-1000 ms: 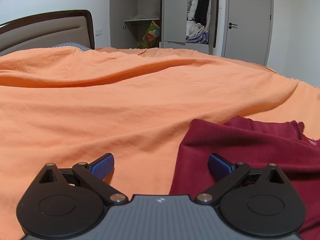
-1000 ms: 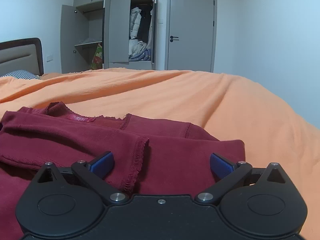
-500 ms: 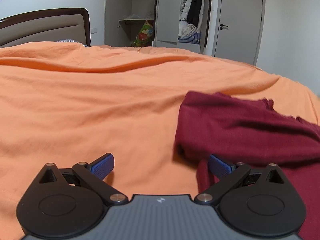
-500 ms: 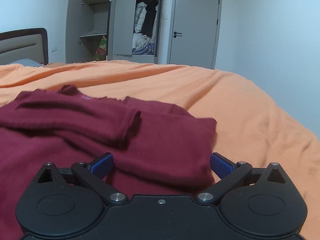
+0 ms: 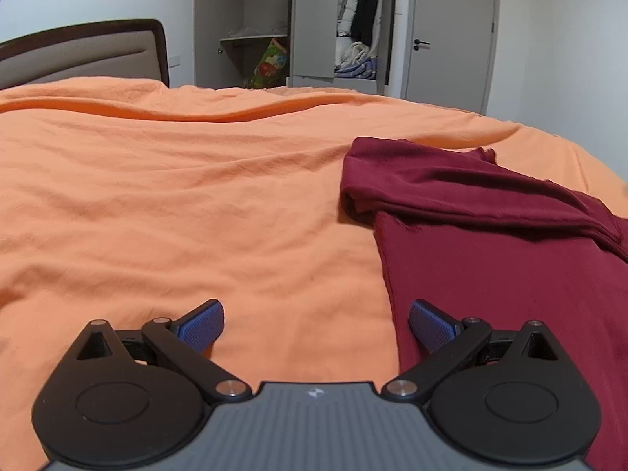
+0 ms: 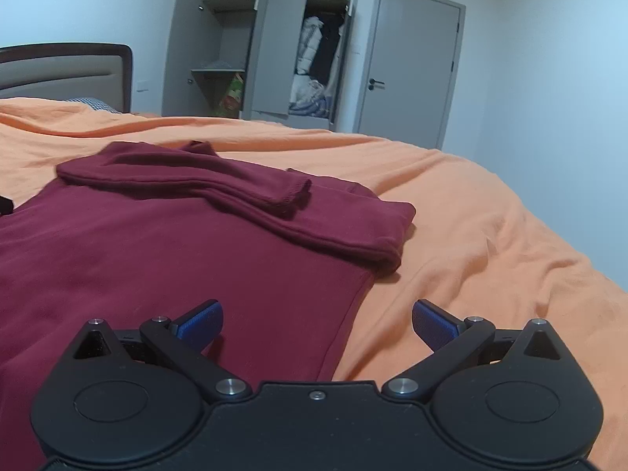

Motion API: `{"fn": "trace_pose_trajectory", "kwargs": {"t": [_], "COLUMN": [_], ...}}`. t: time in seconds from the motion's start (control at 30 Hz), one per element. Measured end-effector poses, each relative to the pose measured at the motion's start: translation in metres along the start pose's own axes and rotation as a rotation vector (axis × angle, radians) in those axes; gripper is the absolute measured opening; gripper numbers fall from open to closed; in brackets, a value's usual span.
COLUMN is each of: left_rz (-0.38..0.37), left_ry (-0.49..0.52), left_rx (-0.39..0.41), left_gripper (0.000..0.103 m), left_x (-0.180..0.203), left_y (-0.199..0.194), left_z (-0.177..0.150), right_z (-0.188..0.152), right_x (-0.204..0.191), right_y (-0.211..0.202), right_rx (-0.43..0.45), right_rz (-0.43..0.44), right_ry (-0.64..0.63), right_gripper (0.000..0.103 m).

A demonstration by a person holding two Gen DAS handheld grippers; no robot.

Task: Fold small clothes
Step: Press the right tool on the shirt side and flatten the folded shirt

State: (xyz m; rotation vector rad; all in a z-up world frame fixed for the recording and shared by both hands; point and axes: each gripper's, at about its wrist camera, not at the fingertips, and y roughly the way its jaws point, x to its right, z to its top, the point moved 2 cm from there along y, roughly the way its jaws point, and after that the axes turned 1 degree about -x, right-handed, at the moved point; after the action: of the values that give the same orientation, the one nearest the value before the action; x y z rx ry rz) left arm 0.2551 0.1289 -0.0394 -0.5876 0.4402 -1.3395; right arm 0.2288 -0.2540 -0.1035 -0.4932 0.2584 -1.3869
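Note:
A dark red long-sleeved top point(image 5: 510, 243) point(image 6: 165, 243) lies flat on the orange bed cover, its sleeves folded across the upper part. My left gripper point(image 5: 316, 324) is open over the top's left side edge; its right finger is above red cloth, its left finger above bare cover. My right gripper point(image 6: 318, 324) is open over the top's right side edge, left finger above the cloth, right finger above the cover. Neither holds anything. The folded sleeve cuff point(image 6: 294, 196) lies on the chest area.
The orange bed cover point(image 5: 176, 204) point(image 6: 490, 235) spreads widely around the top. A padded headboard point(image 5: 82, 55) stands at the far left. An open grey wardrobe point(image 6: 274, 51) with clothes and a closed door point(image 6: 412, 66) are behind the bed.
Both grippers have pulled back toward the near end and risen, open throughout. More of the top's lower body now shows in both views, and the folded sleeves look farther away.

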Motion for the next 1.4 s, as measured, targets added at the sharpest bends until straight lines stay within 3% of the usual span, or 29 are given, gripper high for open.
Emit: {"fn": "trace_pose_trajectory", "kwargs": {"t": [0.37,0.7,0.97,1.13,1.4], "left_rz": [-0.045,-0.098,-0.135,-0.14,-0.163], "left_ry": [0.07,0.135,0.148,0.148,0.165], "left_rx": [0.022,0.039,0.054,0.045,0.003], "left_gripper": [0.103,0.103,0.103,0.103,0.103], "left_x": [0.007,0.018,0.026,0.031,0.037], "left_y": [-0.055,-0.097,-0.124,-0.14,-0.149], "left_z": [-0.043,-0.079,-0.101,-0.112,-0.135], "right_z": [-0.032,-0.068,-0.083,-0.094,-0.11], "right_x": [-0.027,-0.067,-0.104,-0.127,-0.133], "right_y": [-0.068,-0.13,-0.15,-0.151,-0.141], "right_rx": [0.071,0.129,0.171,0.142,0.054], "right_rz": [0.105,0.193,0.259,0.24,0.22], "right_ry": [-0.044,-0.261,-0.411,-0.574,-0.659], "right_gripper": [0.102,0.102,0.102,0.101,0.098]}}
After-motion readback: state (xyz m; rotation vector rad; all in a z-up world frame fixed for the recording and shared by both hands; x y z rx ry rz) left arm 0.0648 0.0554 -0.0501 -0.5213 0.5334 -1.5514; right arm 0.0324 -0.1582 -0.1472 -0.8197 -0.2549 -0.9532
